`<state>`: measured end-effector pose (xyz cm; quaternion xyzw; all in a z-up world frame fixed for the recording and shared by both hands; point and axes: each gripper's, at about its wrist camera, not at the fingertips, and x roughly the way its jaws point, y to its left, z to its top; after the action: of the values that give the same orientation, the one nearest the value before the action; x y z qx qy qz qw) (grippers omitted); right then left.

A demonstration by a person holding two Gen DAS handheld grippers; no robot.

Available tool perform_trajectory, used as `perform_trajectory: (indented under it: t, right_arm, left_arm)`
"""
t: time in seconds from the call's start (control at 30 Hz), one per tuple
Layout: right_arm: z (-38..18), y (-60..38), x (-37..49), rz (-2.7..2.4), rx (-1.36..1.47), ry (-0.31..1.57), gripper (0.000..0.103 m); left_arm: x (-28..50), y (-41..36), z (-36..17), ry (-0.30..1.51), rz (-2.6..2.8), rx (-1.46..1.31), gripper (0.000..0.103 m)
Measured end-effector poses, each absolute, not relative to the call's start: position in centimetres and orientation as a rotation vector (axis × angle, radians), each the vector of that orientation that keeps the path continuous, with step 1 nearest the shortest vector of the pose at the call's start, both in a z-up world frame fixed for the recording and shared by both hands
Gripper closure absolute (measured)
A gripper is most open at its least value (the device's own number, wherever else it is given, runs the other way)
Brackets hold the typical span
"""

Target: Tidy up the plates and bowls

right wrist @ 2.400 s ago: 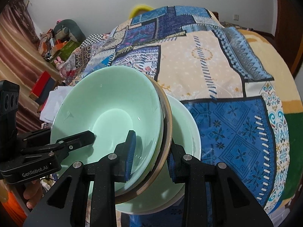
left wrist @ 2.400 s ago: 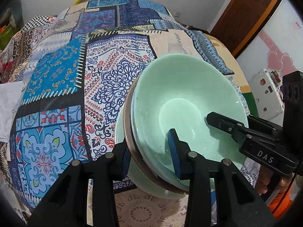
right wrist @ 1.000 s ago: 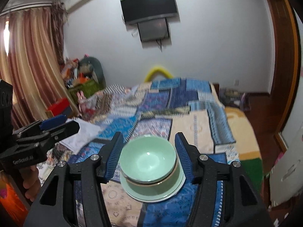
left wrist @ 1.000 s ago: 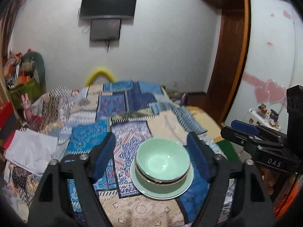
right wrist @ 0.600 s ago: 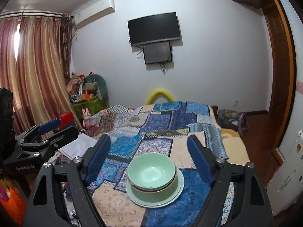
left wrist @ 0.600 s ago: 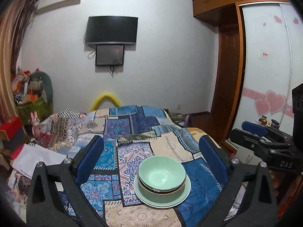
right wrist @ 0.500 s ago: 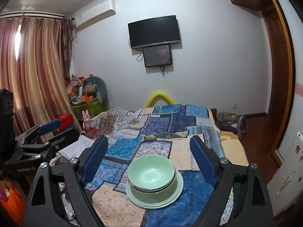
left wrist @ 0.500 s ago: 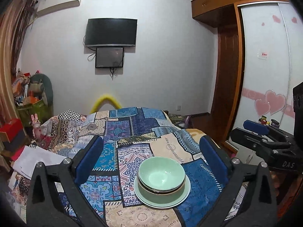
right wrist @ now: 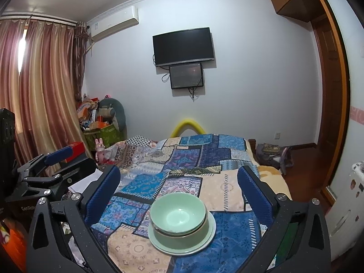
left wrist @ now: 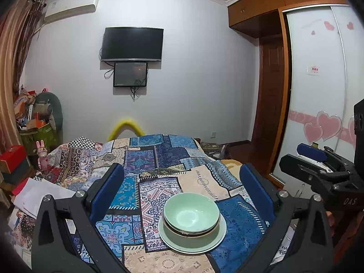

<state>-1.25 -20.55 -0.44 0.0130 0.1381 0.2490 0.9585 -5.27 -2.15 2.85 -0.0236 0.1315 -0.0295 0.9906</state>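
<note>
A stack of pale green bowls (left wrist: pixel 191 213) sits on a pale green plate (left wrist: pixel 216 236) on the patchwork bedspread (left wrist: pixel 159 159). The top bowl is empty. My left gripper (left wrist: pixel 182 188) is open and empty, held well back from and above the stack. My right gripper (right wrist: pixel 178 186) is also open and empty, equally far back; the same bowls (right wrist: pixel 178 213) and plate (right wrist: pixel 206 238) show below it. Each gripper appears at the edge of the other's view.
The bed fills the middle of the room. A cluttered pile with boxes and a green bag (right wrist: pixel 102 125) stands at the left by the curtains (right wrist: pixel 41 91). White paper (left wrist: pixel 38 193) lies at the bed's left. A wardrobe (left wrist: pixel 318 91) and door are at right.
Both grippers let go of the bowl stack, opened wide and pulled far back and up from it. The stack stays on the bed. In the last half second little moved.
</note>
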Motion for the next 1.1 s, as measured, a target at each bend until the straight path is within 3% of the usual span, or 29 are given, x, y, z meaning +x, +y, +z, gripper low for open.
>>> perform_trajectory:
  t: [1.1]
  right_arm:
    - [-0.53,-20.82,-1.25,0.503,0.035,0.283,0.000]
  left_arm:
    - [-5.39,-2.44,2.73,0.261,-0.076,-0.043,0.000]
